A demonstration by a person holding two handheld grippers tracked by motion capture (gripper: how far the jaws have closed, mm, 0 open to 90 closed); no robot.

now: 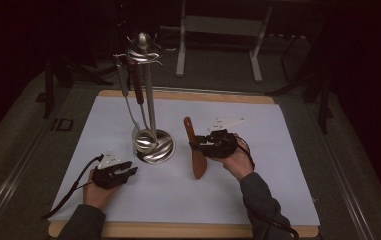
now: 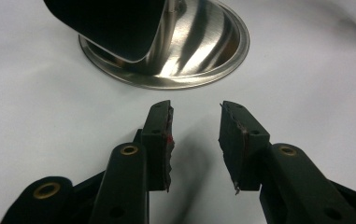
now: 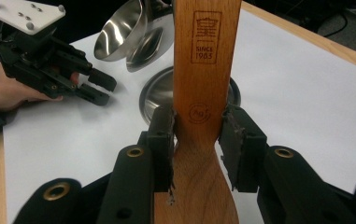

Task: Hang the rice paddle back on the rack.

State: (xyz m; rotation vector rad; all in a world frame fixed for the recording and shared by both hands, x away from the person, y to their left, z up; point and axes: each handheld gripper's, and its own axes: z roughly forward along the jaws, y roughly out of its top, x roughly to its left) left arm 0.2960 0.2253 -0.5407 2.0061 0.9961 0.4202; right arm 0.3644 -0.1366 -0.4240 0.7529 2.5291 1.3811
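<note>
The right claw [image 1: 201, 145] is gripping a wooden spatula [image 1: 195, 146] at the narrow neck where the handle widens into the blade, its two black jaws pressing against both edges of the wood in the right gripper view [image 3: 199, 126]. The spatula [image 3: 203, 70] is lying near the middle of the white sheet [image 1: 258, 190] that is covering the table [image 1: 188, 231], with its handle pointing to the far side and its blade toward the near side. It is sitting just to the right of the round base of a steel utensil stand [image 1: 153, 145], apart from it. A stamp reading "SINCE 1983" is showing on the handle.

The left claw [image 1: 130, 168] is resting on the sheet to the near left of the stand, its jaws standing partly open with nothing between them [image 2: 195, 140]. The stand's shiny base [image 2: 199, 51] is sitting just beyond the jaw tips, not touching them. Two utensils [image 1: 130, 85] are hanging from the hooks at the top of the stand's pole, on its left side. A hand is holding each claw from the near edge.
</note>
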